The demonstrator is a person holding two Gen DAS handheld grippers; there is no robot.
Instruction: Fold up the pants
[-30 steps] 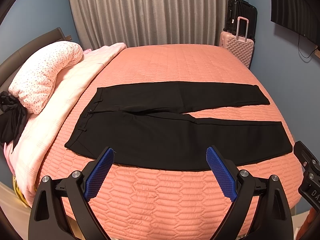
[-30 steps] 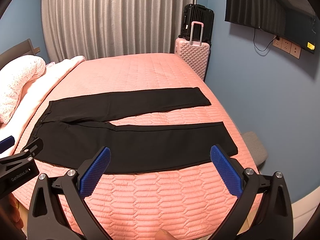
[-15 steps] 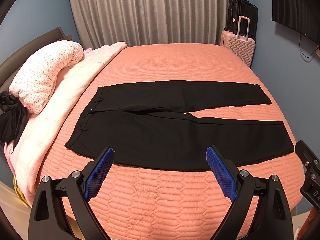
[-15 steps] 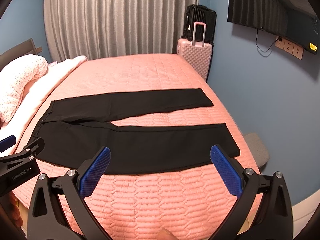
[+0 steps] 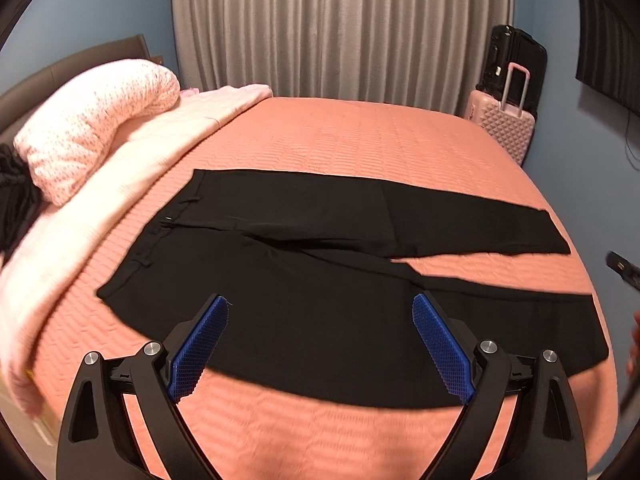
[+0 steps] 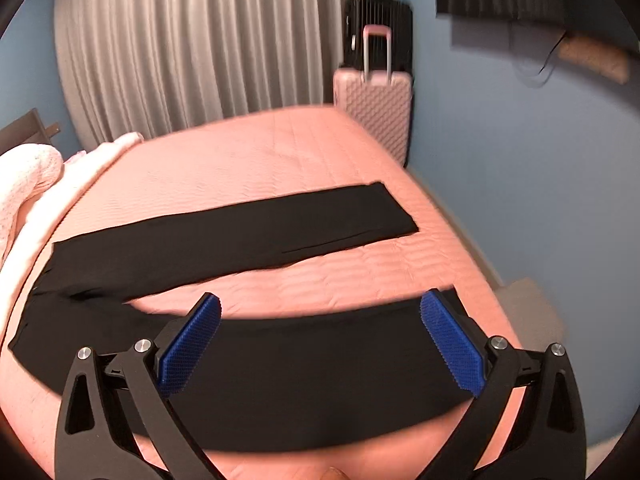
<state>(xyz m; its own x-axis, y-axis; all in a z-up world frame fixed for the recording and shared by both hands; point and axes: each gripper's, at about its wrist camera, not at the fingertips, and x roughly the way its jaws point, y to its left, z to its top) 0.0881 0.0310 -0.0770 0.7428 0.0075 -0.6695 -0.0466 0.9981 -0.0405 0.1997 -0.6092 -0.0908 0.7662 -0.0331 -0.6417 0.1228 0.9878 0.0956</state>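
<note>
Both tools have dropped closer to the near trouser leg since half a second ago, and the right one has swung toward the cuff end. Black pants (image 5: 304,280) lie flat across the salmon quilted bed (image 5: 360,136), legs spread in a narrow V, waistband toward the pillow side, cuffs toward the bed's suitcase side. On the pants' near leg, the left tool (image 5: 320,344) hovers above the thigh, jaws wide apart and holding nothing. Further along that same leg toward the cuff, the right tool (image 6: 320,344) hangs with its blue pads (image 6: 452,344) equally wide apart, also empty; whether either touches the cloth cannot be told. Beyond the pants' waistband lie a pale pink blanket (image 5: 132,168) and a speckled pillow (image 5: 92,128). Past the cuffs, off the bed's far corner, a pink suitcase (image 6: 374,108) stands before a black one (image 6: 378,28), beside grey curtains (image 5: 340,28).
</note>
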